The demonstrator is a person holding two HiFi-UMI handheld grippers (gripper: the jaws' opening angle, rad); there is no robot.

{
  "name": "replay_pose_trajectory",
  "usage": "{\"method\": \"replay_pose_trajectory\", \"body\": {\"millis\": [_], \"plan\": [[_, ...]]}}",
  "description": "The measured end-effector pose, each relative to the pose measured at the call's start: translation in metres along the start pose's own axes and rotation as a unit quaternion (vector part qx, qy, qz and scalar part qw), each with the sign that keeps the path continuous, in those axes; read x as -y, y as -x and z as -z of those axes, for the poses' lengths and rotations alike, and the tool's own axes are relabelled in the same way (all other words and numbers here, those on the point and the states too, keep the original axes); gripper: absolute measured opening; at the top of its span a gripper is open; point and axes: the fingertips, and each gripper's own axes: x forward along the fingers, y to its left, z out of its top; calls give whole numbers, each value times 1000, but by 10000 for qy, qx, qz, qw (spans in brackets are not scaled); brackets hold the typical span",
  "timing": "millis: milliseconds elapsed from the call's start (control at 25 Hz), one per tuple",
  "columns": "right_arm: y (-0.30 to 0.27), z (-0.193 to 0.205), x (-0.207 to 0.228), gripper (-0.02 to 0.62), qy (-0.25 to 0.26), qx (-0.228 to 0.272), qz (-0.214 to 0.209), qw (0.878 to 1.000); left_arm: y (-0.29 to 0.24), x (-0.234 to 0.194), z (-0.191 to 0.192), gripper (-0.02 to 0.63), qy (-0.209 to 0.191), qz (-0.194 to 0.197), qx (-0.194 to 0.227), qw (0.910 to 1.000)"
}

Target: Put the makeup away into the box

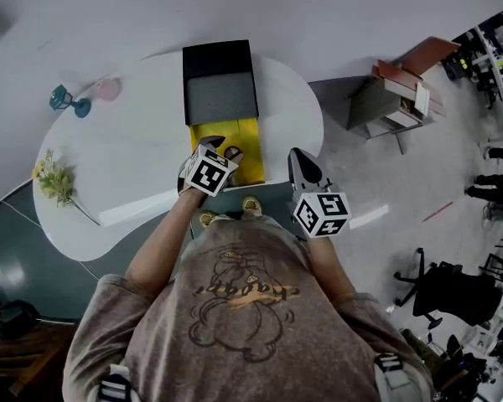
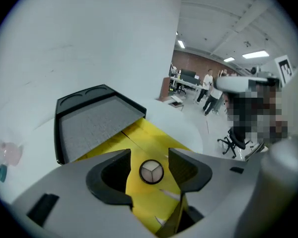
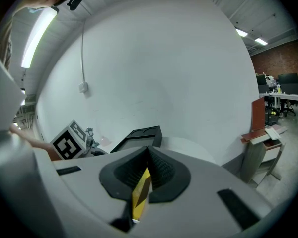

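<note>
Below, round compact (image 2: 151, 172) — three wedges, yellow box (image 2: 139, 139).

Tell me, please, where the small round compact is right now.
In the left gripper view, the round compact lies on the box's yellow floor, between the left gripper's open jaws and clear of both.

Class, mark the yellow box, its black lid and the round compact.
yellow box (image 1: 251, 145), head view, bare yellow floor.
black lid (image 2: 92, 125), left gripper view, its grey lining.
round compact (image 2: 151, 172), left gripper view, centre of its top.
</note>
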Motion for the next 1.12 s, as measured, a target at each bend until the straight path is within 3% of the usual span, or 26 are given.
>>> {"method": "replay_pose_trajectory", "body": {"millis": [320, 600, 1120], "plan": [[-14, -9, -27, 3, 220, -34, -301, 9993, 67, -20, -35, 253, 772, 1, 1252, 9891], [-32, -16, -56, 3, 455, -61, -594, 9972, 132, -45, -41, 253, 1189, -211, 2313, 9654], [-43, -21, -94, 3, 805, -75, -906, 9926, 200, -80, 4, 253, 1501, -1282, 3154, 9282]]}}
